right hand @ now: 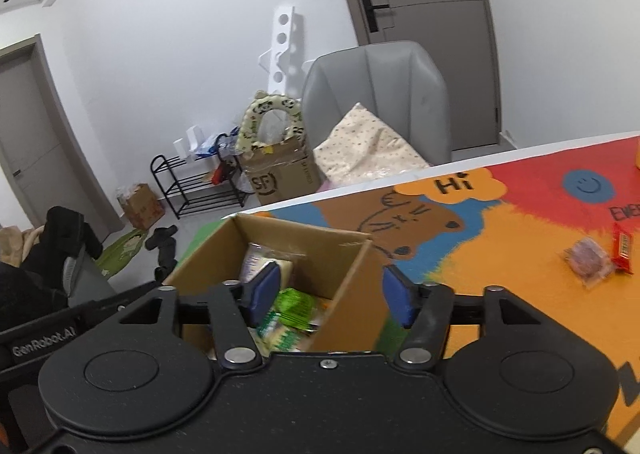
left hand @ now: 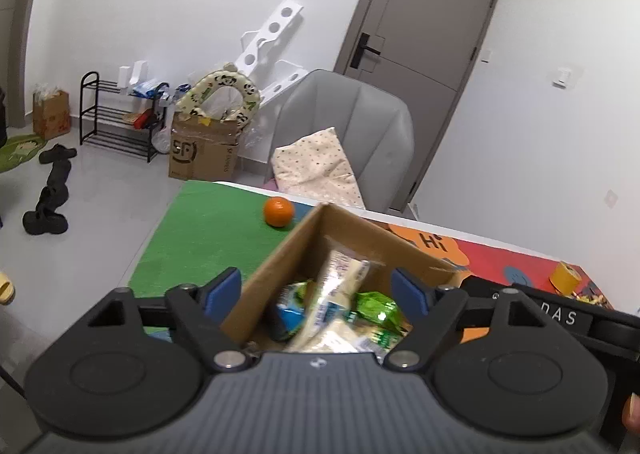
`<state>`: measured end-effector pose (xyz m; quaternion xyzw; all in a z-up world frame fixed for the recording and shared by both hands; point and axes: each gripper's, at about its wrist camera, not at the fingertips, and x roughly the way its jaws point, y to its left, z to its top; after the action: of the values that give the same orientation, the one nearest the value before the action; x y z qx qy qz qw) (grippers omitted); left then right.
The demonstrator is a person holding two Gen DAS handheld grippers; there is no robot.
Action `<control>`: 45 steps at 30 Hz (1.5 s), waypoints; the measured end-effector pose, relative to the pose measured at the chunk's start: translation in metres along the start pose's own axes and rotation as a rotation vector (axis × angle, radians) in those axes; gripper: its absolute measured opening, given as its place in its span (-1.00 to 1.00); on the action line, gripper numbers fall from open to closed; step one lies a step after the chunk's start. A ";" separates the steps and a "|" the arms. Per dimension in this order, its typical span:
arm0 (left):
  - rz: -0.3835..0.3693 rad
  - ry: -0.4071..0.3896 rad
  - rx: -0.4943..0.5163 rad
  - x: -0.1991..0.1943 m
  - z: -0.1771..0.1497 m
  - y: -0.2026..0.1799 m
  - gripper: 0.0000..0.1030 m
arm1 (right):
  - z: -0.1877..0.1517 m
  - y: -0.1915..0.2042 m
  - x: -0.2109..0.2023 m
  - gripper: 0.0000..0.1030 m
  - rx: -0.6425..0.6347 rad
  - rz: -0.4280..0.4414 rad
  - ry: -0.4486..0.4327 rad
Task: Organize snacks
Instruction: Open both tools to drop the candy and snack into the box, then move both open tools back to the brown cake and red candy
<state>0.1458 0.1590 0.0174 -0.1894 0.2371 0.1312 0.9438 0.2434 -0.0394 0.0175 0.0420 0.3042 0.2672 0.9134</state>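
Observation:
A brown cardboard box (left hand: 280, 254) stands on the table and holds several snack packets: a long white packet (left hand: 336, 294), a green packet (left hand: 376, 308) and a blue one (left hand: 288, 316). My left gripper (left hand: 318, 288) is open and empty, above the box's near side. The box also shows in the right wrist view (right hand: 344, 286). My right gripper (right hand: 330, 294) is open and empty, straddling the box's right wall. A clear packet with a brown snack (right hand: 588, 260) and a red wrapped bar (right hand: 622, 252) lie on the mat to the right.
An orange (left hand: 279, 211) sits on the green mat (left hand: 208, 238) beyond the box. A yellow tape roll (left hand: 564, 276) lies at the far right. A grey chair (right hand: 384, 94) with a cushion stands behind the table. The colourful mat (right hand: 500, 238) covers the table.

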 end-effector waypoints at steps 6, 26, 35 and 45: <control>-0.019 0.009 0.031 0.002 -0.005 -0.026 0.75 | -0.005 -0.028 -0.012 0.51 0.042 -0.035 -0.020; -0.071 0.062 0.149 0.023 -0.034 -0.133 0.79 | -0.017 -0.135 -0.054 0.91 0.158 -0.084 -0.050; -0.109 0.068 0.217 0.039 -0.046 -0.180 0.79 | -0.023 -0.179 -0.066 0.99 0.177 -0.125 -0.063; -0.137 0.094 0.252 0.058 -0.058 -0.214 0.79 | -0.032 -0.230 -0.069 0.86 0.264 -0.169 -0.056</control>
<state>0.2449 -0.0475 0.0045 -0.0909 0.2820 0.0268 0.9547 0.2850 -0.2733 -0.0268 0.1435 0.3137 0.1459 0.9272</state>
